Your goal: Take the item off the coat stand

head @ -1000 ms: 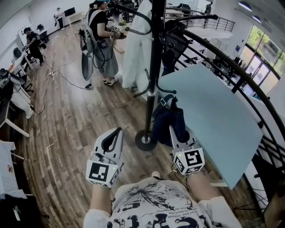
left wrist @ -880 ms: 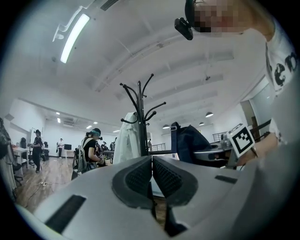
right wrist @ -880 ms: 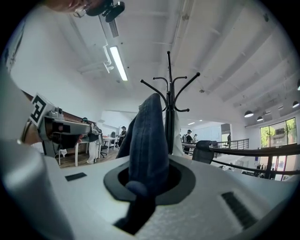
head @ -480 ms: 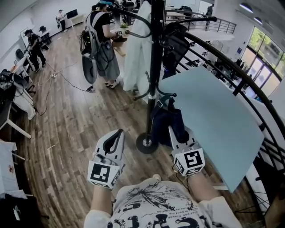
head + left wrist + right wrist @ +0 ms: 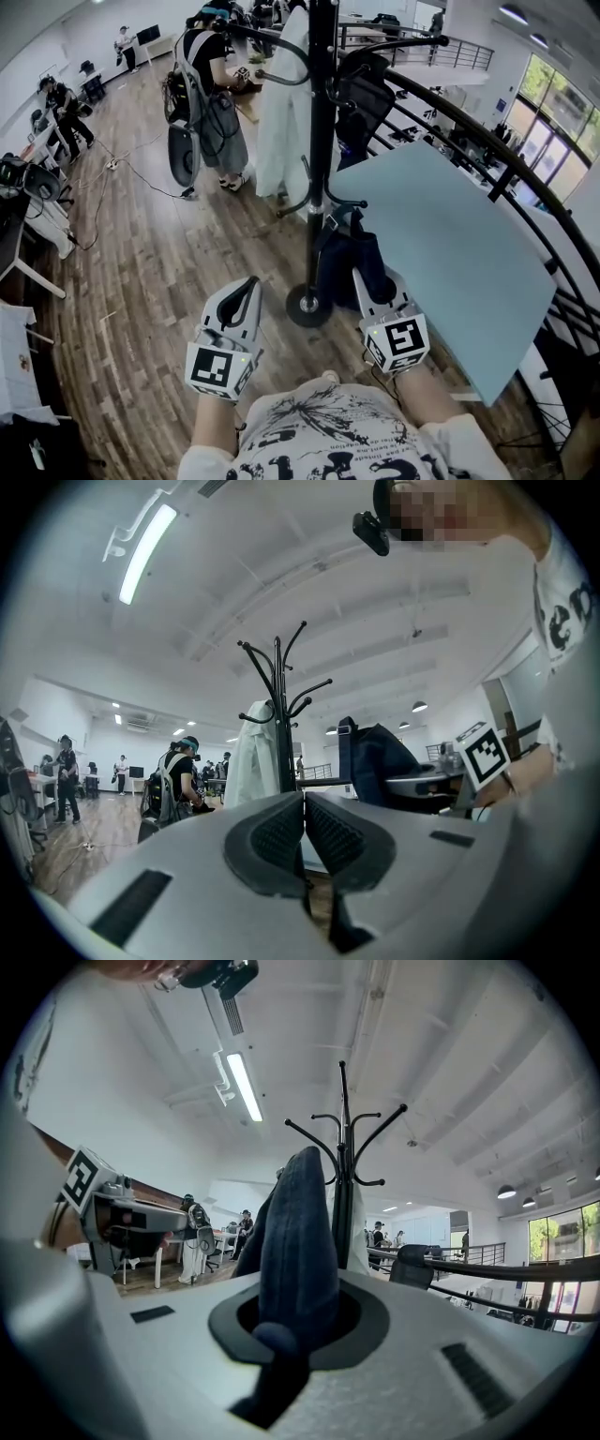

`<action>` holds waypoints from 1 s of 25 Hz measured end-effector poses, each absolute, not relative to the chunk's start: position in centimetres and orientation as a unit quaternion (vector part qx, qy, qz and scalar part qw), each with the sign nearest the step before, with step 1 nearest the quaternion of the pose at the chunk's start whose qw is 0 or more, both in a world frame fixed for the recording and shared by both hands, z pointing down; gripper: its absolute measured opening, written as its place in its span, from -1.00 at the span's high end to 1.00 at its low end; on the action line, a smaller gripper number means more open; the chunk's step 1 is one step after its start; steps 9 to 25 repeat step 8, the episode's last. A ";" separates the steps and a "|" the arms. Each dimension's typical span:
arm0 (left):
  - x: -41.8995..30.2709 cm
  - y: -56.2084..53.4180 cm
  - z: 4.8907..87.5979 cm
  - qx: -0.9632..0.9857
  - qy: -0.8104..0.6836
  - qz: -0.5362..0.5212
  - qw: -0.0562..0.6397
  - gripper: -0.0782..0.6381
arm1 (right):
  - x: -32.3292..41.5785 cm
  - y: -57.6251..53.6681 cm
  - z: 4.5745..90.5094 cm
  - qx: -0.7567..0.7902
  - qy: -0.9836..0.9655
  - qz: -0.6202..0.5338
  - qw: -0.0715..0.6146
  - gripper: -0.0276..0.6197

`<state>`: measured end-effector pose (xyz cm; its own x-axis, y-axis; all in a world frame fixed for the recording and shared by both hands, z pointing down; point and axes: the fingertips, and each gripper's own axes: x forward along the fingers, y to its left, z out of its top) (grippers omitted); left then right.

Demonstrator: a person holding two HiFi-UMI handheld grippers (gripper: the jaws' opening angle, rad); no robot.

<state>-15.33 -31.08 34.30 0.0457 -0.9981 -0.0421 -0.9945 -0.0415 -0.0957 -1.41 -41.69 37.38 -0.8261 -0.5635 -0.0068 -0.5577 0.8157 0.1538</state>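
Note:
A black coat stand (image 5: 322, 131) rises from a round base (image 5: 307, 306) on the wood floor. A navy bag (image 5: 343, 255) hangs by its strap from a low hook (image 5: 343, 203); a white coat (image 5: 284, 103) hangs higher up. My right gripper (image 5: 362, 277) is shut on the navy bag (image 5: 300, 1232), whose fabric fills the gap between the jaws in the right gripper view. My left gripper (image 5: 247, 289) hovers left of the base, shut and empty, its pads (image 5: 281, 832) touching. In the left gripper view the stand (image 5: 278, 719) and bag (image 5: 377, 766) are ahead.
A pale blue tabletop (image 5: 459, 258) lies close on the right, with a curved black railing (image 5: 511, 155) behind it. A person (image 5: 211, 89) with a backpack stands beyond the stand, and others work at desks (image 5: 19, 225) on the left. Cables (image 5: 141, 169) trail over the floor.
The view has drifted a little, so the stand sits slightly further left. Both grippers keep their places, the right one still holding the bag.

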 end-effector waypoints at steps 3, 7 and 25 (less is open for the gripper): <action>-15.0 -31.4 34.4 -0.723 0.689 -0.018 0.049 0.77 | -1.3 -41.9 37.5 0.293 -0.953 -0.077 0.023 0.83; -14.7 -32.2 34.9 -0.725 0.687 -0.017 0.056 0.77 | -0.9 -42.6 37.4 0.293 -0.953 -0.075 0.021 0.83; -14.6 -32.5 35.0 -0.725 0.686 -0.017 0.058 0.77 | -0.8 -42.8 37.4 0.294 -0.953 -0.075 0.020 0.83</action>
